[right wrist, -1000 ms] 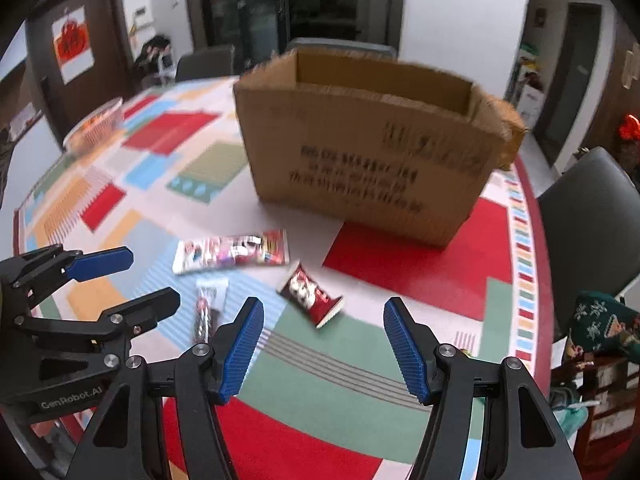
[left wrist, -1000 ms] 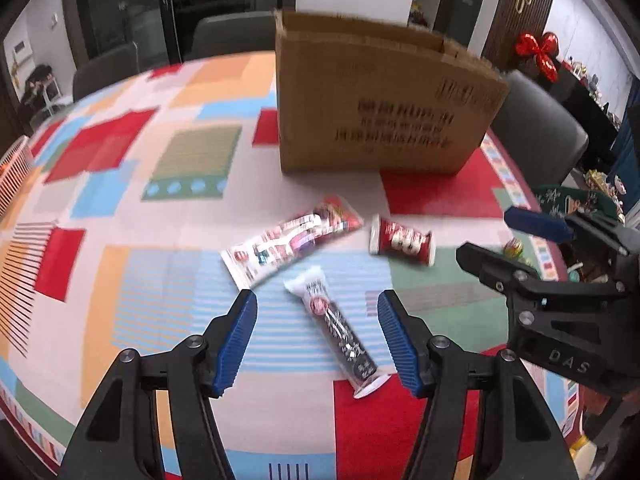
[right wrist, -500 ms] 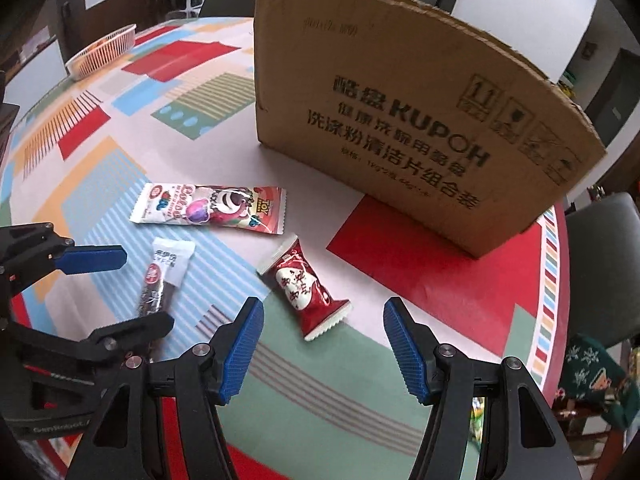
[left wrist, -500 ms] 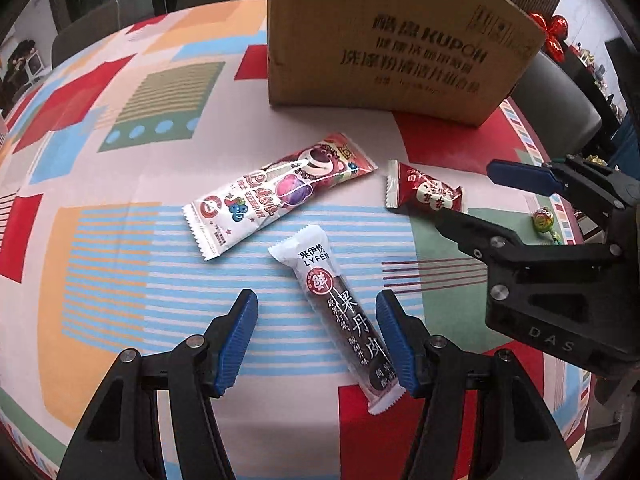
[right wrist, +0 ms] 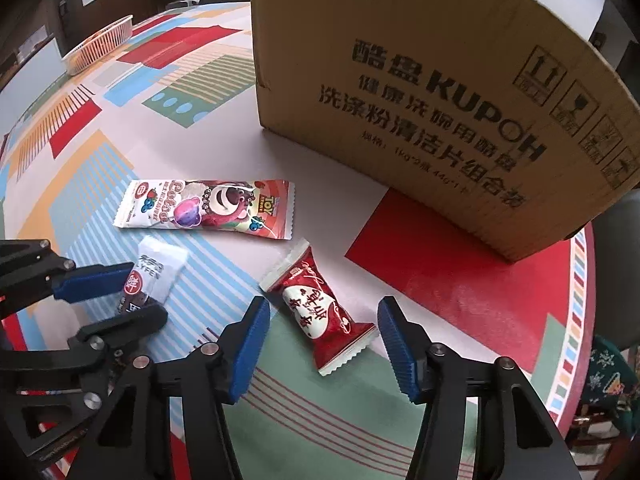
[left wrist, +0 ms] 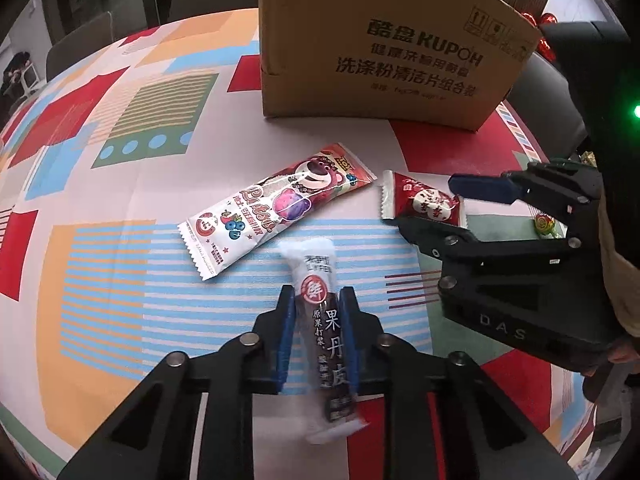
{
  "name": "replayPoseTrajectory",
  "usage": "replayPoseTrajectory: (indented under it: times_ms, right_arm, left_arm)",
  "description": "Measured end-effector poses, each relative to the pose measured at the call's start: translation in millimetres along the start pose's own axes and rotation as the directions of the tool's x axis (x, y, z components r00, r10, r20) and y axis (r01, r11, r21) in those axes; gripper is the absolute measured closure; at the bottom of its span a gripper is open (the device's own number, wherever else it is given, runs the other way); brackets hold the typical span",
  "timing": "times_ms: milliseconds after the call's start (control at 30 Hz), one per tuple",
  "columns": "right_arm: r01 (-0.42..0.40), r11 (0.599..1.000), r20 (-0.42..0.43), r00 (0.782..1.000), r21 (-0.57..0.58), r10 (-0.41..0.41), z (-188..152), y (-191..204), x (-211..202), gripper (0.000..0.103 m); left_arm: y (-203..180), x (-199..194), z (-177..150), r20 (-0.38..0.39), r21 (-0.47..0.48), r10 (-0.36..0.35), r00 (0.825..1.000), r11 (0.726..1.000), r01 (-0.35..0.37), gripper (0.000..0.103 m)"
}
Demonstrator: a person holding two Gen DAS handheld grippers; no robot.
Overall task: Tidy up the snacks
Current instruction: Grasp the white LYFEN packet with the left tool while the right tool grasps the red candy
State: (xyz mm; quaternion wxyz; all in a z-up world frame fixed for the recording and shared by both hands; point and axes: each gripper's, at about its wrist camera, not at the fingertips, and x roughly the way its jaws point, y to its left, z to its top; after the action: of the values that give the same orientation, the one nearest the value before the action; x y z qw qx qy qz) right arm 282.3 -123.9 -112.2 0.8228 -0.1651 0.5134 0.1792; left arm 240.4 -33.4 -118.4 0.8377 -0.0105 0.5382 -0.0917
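Note:
My left gripper [left wrist: 316, 300] is shut on a long dark fruit-leather bar with a white end [left wrist: 320, 300], low over the table; the gripper [right wrist: 132, 292] and bar [right wrist: 156, 272] also show in the right wrist view. My right gripper [right wrist: 324, 320] is open with its jaws either side of a small red candy packet [right wrist: 320, 312]; that gripper [left wrist: 424, 208] and packet [left wrist: 420, 204] also show in the left wrist view. A pink bear lollipop packet [left wrist: 276, 208] lies flat between them and the cardboard box [left wrist: 392, 48].
The box [right wrist: 440, 92] stands upright at the back of a round table with a colourful cloth [left wrist: 100, 208]. A white basket [right wrist: 100, 48] sits at the far left. A small round sweet [left wrist: 544, 226] lies near the right edge. Chairs surround the table.
Both grippers have come down closer to the table. My left gripper has shut on the fruit-leather bar. My right gripper has moved in around the red candy packet, staying open.

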Motion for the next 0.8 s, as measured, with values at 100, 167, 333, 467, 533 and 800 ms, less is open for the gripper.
replayPoseTrajectory:
  times_ms: [100, 167, 333, 467, 533, 800]
  right_arm:
    - [-0.029, 0.999, 0.002, 1.0, 0.03, 0.029, -0.3, 0.2, 0.3, 0.064]
    - [-0.047, 0.998, -0.001, 0.999, 0.043, 0.047, -1.9, 1.6, -0.6, 0.068]
    - [-0.046, 0.997, 0.01, 0.999, 0.064, 0.046, -10.0, 7.3, -8.7, 0.068]
    - [-0.054, 0.992, 0.046, 0.998, 0.117, 0.049, -17.6, 5.5, -22.2, 0.068]
    - [-0.054, 0.989, 0.063, 0.997, 0.136, 0.046, -20.4, 5.2, -28.2, 0.069]
    - [-0.052, 0.984, 0.063, 0.997, 0.169, 0.042, -30.0, 5.4, -38.3, 0.069]
  left_arm:
    - [2.5, -0.2, 0.2, 0.001, -0.005, -0.018, 1.0, 1.0, 0.018, 0.083]
    - [3.7, -0.8, -0.7, 0.003, -0.004, -0.026, 1.0, 1.0, 0.026, 0.084]
    - [6.5, -4.1, -2.7, 0.007, -0.019, -0.04, 0.999, 0.999, 0.04, 0.085]
    - [5.5, -11.6, -3.9, 0.025, -0.016, -0.043, 0.999, 0.999, 0.043, 0.085]
    - [4.7, -15.8, -4.2, 0.034, -0.013, -0.046, 0.998, 0.999, 0.047, 0.085]
    - [2.9, -25.5, -9.2, 0.05, -0.006, -0.047, 0.998, 0.999, 0.047, 0.085]
